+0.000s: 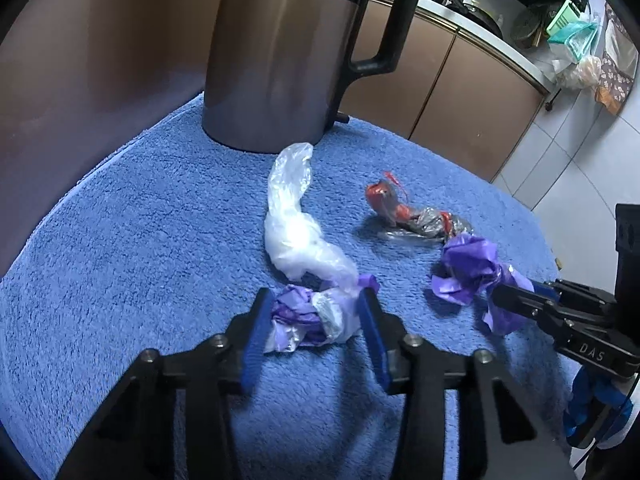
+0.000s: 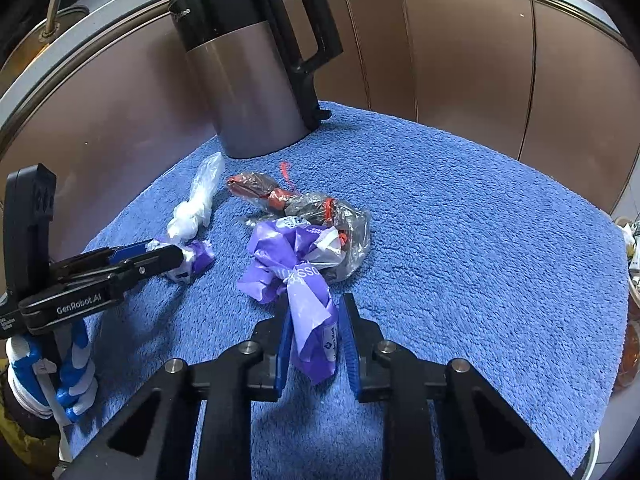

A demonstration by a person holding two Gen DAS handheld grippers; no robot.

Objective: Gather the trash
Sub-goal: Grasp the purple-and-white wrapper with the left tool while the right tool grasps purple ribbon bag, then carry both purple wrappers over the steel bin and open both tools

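My left gripper [image 1: 316, 320] jaws squeeze a white & purple bag wad [image 1: 308, 320], just in front of the kettle [image 1: 280, 52]. My right gripper [image 2: 316, 344] jaws pinch the purple bag [image 2: 304, 280], near kettle too, on blue towel surface [image 2: 480, 240].

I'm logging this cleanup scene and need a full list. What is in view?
kettle: one, grey and black, back of towel.
towel: one, blue, under everything.
white bag: one, white and purple, left, near end between left pads.
purple bag: one, middle, tail between right pads.
clear bag: one, clear with red, behind purple bag.
cabinets: brown, behind.
left gripper: black, blue pads, closed on white bag.
right gripper: same, closed on purple bag.
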